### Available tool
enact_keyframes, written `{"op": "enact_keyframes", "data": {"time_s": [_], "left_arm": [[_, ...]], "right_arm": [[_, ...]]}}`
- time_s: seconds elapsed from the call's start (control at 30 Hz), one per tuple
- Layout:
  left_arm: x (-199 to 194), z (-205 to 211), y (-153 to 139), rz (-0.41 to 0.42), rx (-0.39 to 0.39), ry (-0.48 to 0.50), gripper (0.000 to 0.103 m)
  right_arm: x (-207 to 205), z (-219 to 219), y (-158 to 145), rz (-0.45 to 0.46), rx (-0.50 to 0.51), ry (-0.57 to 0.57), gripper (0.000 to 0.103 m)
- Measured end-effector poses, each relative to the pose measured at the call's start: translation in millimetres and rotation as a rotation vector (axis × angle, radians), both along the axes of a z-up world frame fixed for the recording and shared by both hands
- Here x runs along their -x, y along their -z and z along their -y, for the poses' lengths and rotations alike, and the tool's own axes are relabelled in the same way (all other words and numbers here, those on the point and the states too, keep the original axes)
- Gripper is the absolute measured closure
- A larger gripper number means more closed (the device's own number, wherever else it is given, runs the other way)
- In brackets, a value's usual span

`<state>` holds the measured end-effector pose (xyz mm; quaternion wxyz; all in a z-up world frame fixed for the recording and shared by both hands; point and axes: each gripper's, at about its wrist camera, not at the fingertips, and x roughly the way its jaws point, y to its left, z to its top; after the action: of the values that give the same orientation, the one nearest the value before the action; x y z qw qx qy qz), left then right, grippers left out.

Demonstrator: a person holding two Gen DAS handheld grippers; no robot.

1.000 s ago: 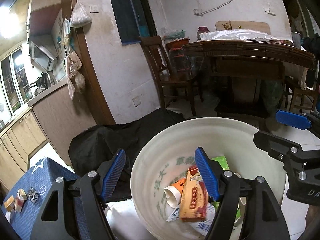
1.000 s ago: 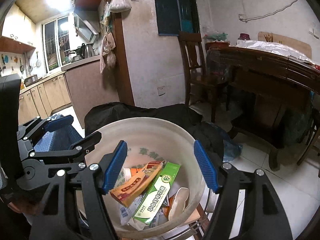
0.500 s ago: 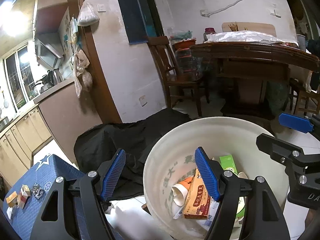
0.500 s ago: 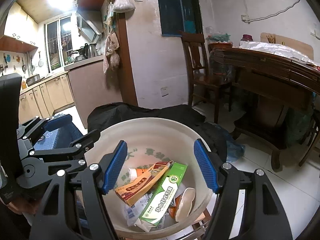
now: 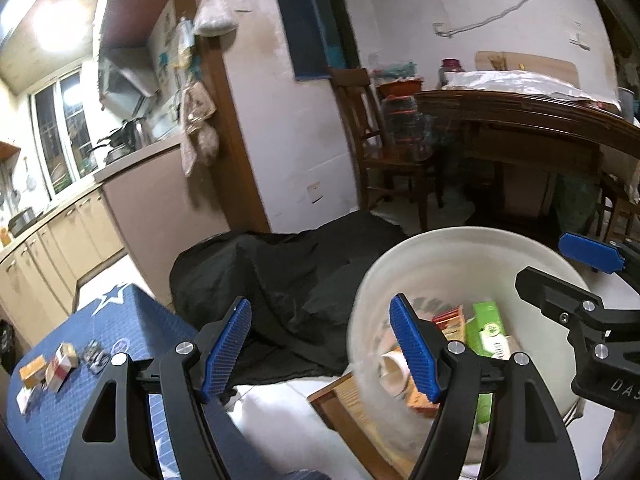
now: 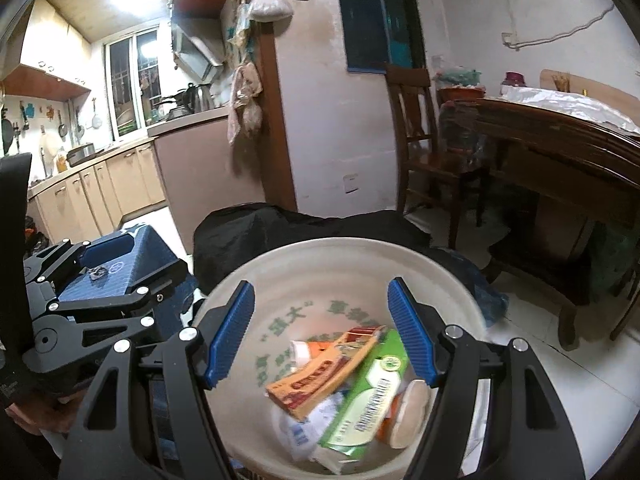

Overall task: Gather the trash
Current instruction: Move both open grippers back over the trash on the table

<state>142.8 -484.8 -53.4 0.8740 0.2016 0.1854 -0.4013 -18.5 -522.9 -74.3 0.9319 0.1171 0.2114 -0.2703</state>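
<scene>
A white plastic bucket (image 6: 332,243) stands low in front of me, with green lettering on its inner wall. It holds trash: a green carton (image 6: 372,396), an orange-red pack (image 6: 320,376), a paper cup and wrappers. My right gripper (image 6: 322,336) hovers open above the bucket's mouth, with nothing between its blue pads. My left gripper (image 5: 320,346) is open and empty too, left of the bucket (image 5: 460,240), over a black cloth (image 5: 288,280). Each gripper shows in the other's view: the right gripper (image 5: 560,270) at the right edge, the left gripper (image 6: 132,280) at the left.
A table with a blue star cloth (image 5: 120,320) stands at the lower left, with several small packs (image 5: 48,368) on it. Behind are a wall corner, a wooden chair (image 5: 384,140), a dark wooden table (image 5: 520,120) and kitchen counters (image 5: 60,232). The floor is white tile (image 6: 540,352).
Both views have swung left: the bucket has slid toward the right of the left wrist view, and more of the blue table and its packs shows. Both grippers stay open.
</scene>
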Motion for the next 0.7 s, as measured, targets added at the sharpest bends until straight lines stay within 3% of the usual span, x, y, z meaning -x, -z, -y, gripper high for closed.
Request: {"op": "enact_keyframes", "data": {"time_s": [0.7], "left_arm": [[-54,-115,6,-0.019,-0.005,-0.236,0.030]], "right_arm": [[-86,-80,8,-0.035,-0.031,-0.205,0.037]]}}
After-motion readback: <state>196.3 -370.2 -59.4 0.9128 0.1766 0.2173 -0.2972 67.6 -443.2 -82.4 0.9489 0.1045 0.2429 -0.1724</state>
